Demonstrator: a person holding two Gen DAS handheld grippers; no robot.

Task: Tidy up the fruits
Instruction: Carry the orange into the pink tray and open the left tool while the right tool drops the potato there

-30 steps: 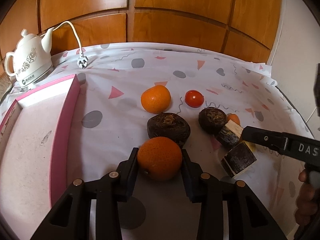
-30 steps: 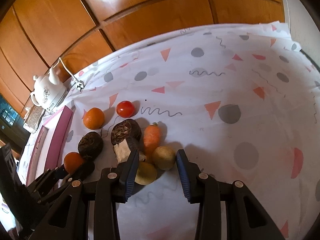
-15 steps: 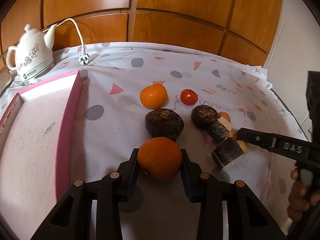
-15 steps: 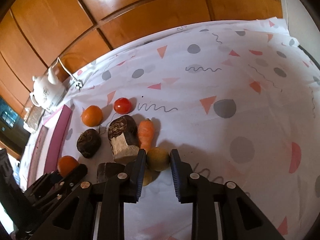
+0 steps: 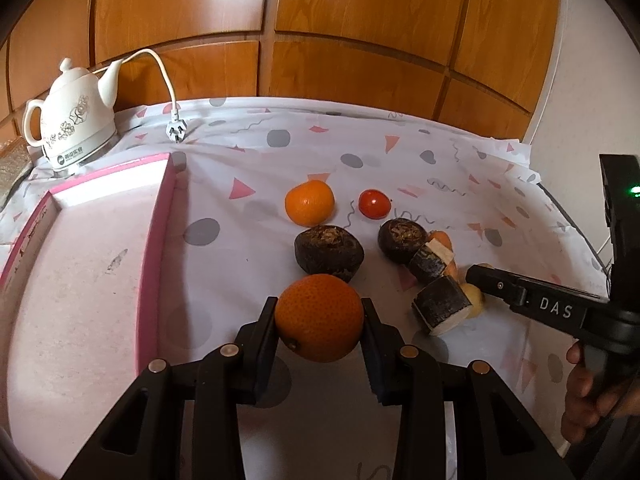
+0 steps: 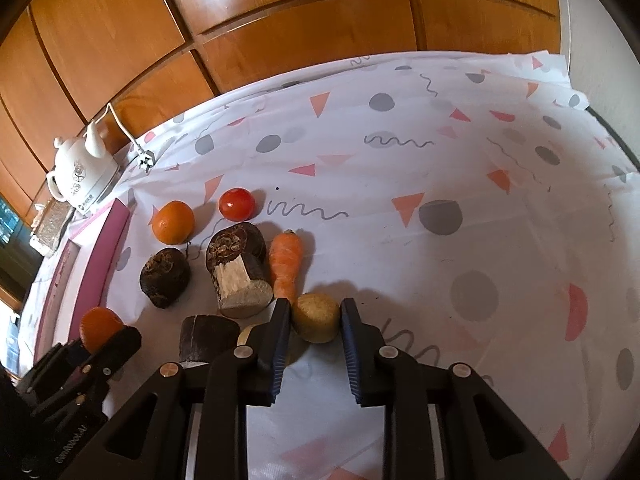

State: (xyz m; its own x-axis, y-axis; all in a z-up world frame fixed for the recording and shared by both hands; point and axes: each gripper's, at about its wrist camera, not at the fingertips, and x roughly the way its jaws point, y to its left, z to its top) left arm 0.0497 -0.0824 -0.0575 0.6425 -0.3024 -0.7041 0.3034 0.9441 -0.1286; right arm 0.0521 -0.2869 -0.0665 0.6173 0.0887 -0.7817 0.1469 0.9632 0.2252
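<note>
Tablecloth (image 6: 460, 152): white with grey dots, pink triangles and squiggles; it covers the whole table in front of the wooden panelling (image 5: 320, 20).
Pink box (image 5: 156, 256): open, with a pale floor, at the left edge of the cloth; nothing lies in it.
Kettle (image 5: 72, 120): white, flower-printed, behind the box, its loose white plug (image 5: 176, 132) lying on the cloth beside it.
Left gripper (image 5: 319, 320): jaws clamped on a large orange (image 5: 319, 316), one pad against each side; the fruit hangs just right of the pink box wall, with its shadow on the cloth beneath.
Right gripper (image 6: 315, 320): its jaws have just been closing and now press both sides of a small yellowish round fruit (image 6: 315, 317), which sits at the near end of the heap. A hand (image 5: 588, 396) grips its handle in the left wrist view.
Dark round root (image 5: 329, 252): on the cloth just behind the held orange.
Cut dark pieces: one with a pale cut face (image 6: 236, 272) leans beside the carrot; a shorter one (image 6: 206, 338) lies left of the right gripper.
Carrot (image 6: 286, 264): lying lengthwise, its tip towards the yellowish fruit.
Second orange (image 6: 173, 222): on the cloth behind the dark root.
Tomato (image 6: 237, 203): red, just right of the second orange, apart from it.
Another yellowish fruit (image 6: 245, 334): mostly hidden behind the right gripper's left finger.
</note>
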